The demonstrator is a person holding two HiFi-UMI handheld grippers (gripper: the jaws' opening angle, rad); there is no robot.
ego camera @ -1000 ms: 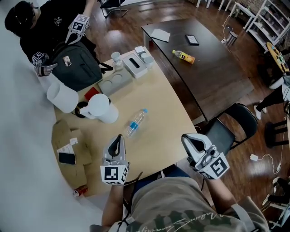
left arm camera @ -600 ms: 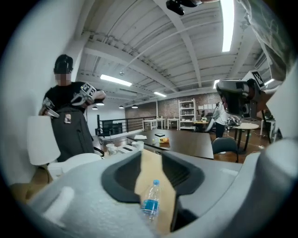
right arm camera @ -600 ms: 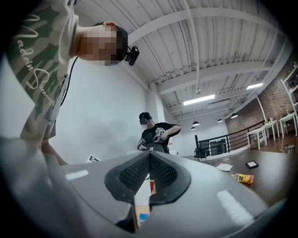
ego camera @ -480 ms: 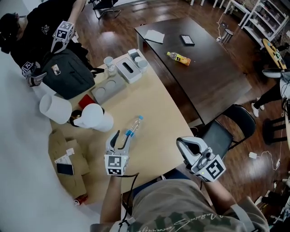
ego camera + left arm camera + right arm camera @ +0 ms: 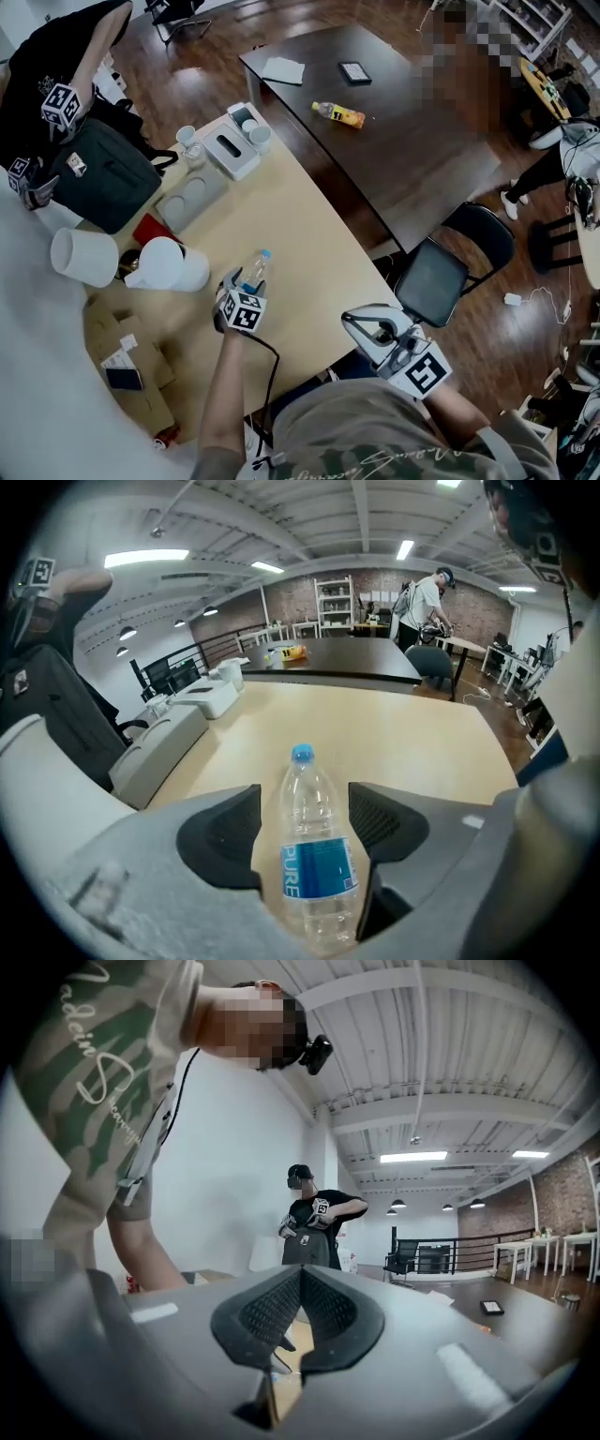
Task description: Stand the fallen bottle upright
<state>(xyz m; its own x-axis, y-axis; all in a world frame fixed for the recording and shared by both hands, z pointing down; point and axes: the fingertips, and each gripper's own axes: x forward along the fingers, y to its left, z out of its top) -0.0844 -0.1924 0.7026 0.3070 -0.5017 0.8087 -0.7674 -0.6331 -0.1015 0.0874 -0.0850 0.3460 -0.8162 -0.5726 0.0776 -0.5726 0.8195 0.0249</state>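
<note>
Left claw (image 5: 302, 803): jaws apart, one either side of the bottle (image 5: 314, 864), which lies on its side on the light wooden surface (image 5: 403, 733). Blue label reads "PURE"; the blue cap (image 5: 302, 754) points away from the claw. Contact with the jaws cannot be confirmed. Right claw (image 5: 300, 1288): jaws together, empty, held off the surface edge. A white jug (image 5: 169, 265) lies near the bottle; a tissue box (image 5: 231, 150) stands well beyond it.
</note>
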